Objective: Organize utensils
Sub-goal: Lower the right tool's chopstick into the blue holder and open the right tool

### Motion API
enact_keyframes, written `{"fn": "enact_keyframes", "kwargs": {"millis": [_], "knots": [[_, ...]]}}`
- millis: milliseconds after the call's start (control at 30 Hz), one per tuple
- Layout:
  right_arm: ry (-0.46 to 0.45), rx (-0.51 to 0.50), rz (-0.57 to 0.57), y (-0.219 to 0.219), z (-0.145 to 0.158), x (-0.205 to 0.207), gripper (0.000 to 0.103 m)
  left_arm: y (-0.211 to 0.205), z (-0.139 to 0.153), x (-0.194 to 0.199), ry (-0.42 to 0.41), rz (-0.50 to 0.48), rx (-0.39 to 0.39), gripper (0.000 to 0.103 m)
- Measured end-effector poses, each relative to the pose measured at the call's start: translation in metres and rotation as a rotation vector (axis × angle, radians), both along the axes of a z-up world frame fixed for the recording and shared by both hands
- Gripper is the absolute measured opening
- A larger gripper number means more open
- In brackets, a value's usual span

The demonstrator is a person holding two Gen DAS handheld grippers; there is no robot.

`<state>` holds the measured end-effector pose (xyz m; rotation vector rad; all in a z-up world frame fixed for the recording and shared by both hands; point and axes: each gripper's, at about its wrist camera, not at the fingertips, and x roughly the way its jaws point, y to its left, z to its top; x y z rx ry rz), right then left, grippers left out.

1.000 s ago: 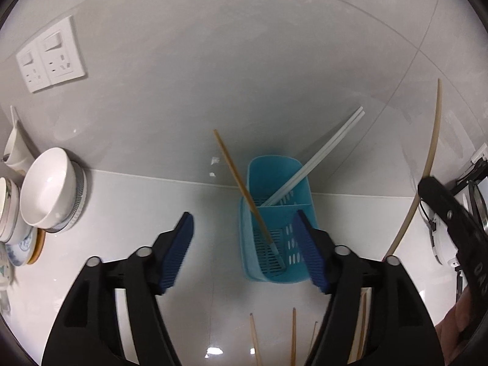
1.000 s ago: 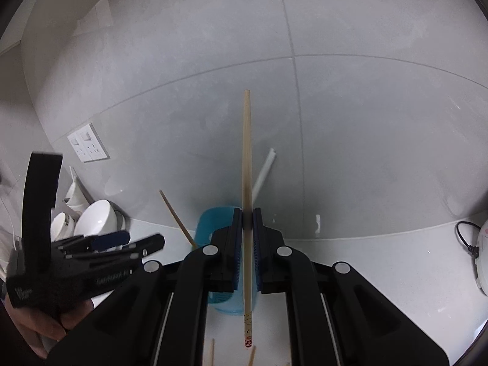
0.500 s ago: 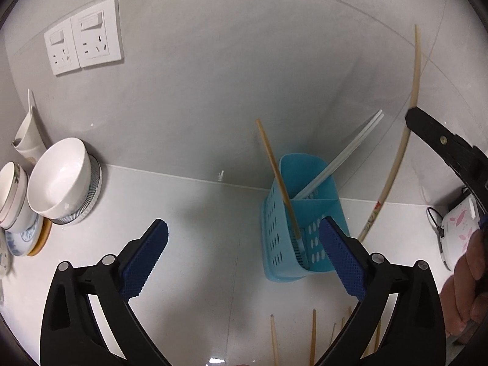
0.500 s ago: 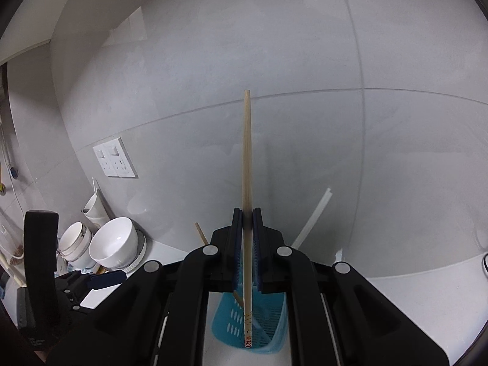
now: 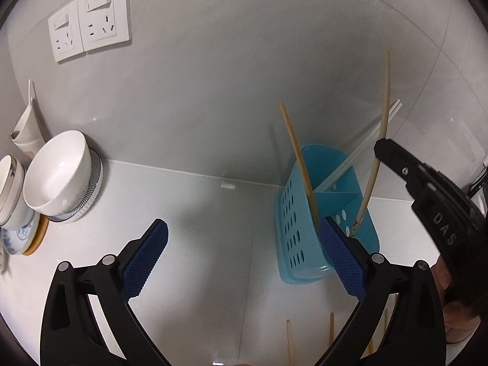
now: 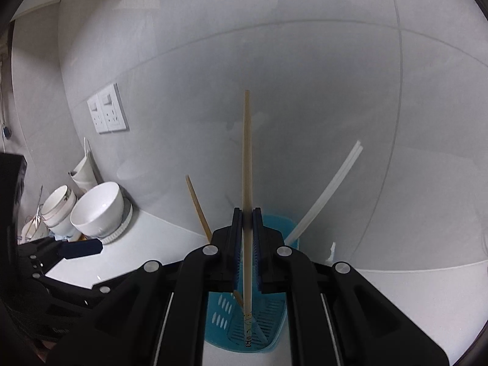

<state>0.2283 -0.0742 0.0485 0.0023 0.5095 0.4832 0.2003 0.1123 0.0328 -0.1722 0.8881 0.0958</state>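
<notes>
- Lowered since the earlier frame, wooden chopstick (image 6: 247, 183) has its tip inside blue utensil basket (image 5: 308, 241).
- Right gripper (image 6: 247, 244): clamped on this chopstick.
- Left gripper (image 5: 241, 259): jaws wide apart, empty.

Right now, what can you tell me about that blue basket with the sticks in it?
The blue basket looks like light plastic, a tall holder with oval holes in its walls and a divider splitting it into compartments. It stands upright on the white counter, close to the wall. A wooden chopstick and two white chopsticks lean inside. A second wooden chopstick, clamped in the right gripper, dips its lower end into it.
</notes>
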Motion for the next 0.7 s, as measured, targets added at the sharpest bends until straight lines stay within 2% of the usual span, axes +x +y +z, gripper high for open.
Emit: {"fn": "enact_keyframes", "kwargs": {"millis": [300, 500, 533, 667, 700], "knots": [[0.058, -0.029, -0.005, 0.005, -0.026, 0.006, 0.007, -0.001, -0.004, -0.002, -0.011, -0.002, 0.015, 0.097], [0.071, -0.038, -0.005, 0.005, -0.028, 0.003, 0.008, 0.001, -0.004, -0.002, -0.021, 0.029, 0.031, 0.097], [0.07, -0.04, -0.006, 0.006, -0.026, 0.002, 0.011, 0.001, -0.004, -0.003, -0.019, 0.03, 0.032, 0.097], [0.07, -0.028, -0.026, -0.002, -0.018, -0.007, 0.04, 0.001, -0.001, -0.008, -0.011, 0.025, 0.023, 0.097], [0.071, -0.025, -0.029, -0.005, -0.016, -0.01, 0.042, 0.0, 0.0, -0.01, -0.008, 0.023, 0.022, 0.097]]}}
